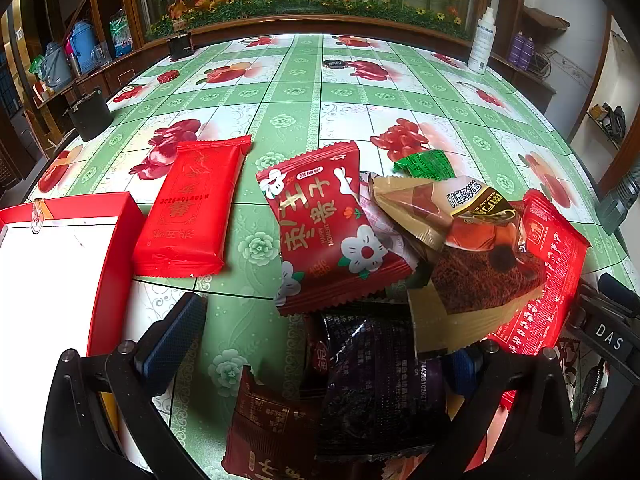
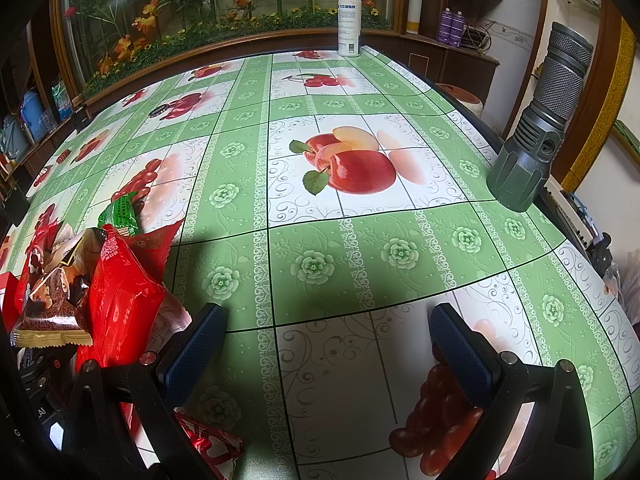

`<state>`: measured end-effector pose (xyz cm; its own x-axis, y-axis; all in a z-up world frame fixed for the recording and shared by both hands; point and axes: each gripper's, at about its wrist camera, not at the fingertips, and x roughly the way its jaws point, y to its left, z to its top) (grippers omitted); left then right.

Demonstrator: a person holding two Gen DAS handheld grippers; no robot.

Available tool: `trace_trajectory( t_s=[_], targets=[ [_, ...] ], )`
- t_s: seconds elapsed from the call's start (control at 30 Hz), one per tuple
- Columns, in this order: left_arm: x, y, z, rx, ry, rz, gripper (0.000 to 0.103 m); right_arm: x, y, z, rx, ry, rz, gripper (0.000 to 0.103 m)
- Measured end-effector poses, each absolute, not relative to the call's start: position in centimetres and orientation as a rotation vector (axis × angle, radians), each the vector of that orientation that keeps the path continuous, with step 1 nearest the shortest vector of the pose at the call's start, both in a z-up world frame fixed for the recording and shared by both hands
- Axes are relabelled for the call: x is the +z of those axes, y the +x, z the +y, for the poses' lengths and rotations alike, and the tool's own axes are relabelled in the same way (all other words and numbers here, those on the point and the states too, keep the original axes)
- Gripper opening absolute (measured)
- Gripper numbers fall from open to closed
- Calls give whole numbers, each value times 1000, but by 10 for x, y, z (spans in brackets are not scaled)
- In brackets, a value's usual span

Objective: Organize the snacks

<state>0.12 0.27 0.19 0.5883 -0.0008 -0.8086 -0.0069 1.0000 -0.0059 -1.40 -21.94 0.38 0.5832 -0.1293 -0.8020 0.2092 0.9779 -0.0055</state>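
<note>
Left tool (image 1: 320, 344) agape over crinkly foil snack packets (image 1: 352, 240).

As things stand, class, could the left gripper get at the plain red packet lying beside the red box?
Probably yes. The left gripper is open, and the plain red packet lies flat on its own ahead, nothing on top. The snack pile sits apart to its right; the red box borders its left.
</note>
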Motion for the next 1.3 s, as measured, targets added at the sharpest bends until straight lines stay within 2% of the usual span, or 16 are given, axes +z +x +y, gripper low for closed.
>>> trace_trajectory(
  t_s=[0.4,0.67,0.77,0.93,1.0,1.13,1.23,1.3],
  targets=[
    [10,-14,7,-44,4,980,103,5,-25,-218,-157,87,950,103],
    [69,-84,26,-76,140,757,103,33,-75,-220,14,160,834,103],
    [68,-101,41,-77,169,759,103,45,-89,-211,61,113,797,103],
    [52,-125,59,-104,161,800,103,40,-97,-193,85,81,862,100],
    [49,-130,65,-102,156,804,103,31,-93,-185,81,73,916,96],
    [50,-125,71,-123,136,830,103,13,-82,-171,25,66,998,78],
    [51,-119,63,-158,137,841,103,12,-84,-167,-25,38,984,70],
    [49,-115,56,-183,157,848,103,12,-85,-166,-36,23,973,57]
  ],
)
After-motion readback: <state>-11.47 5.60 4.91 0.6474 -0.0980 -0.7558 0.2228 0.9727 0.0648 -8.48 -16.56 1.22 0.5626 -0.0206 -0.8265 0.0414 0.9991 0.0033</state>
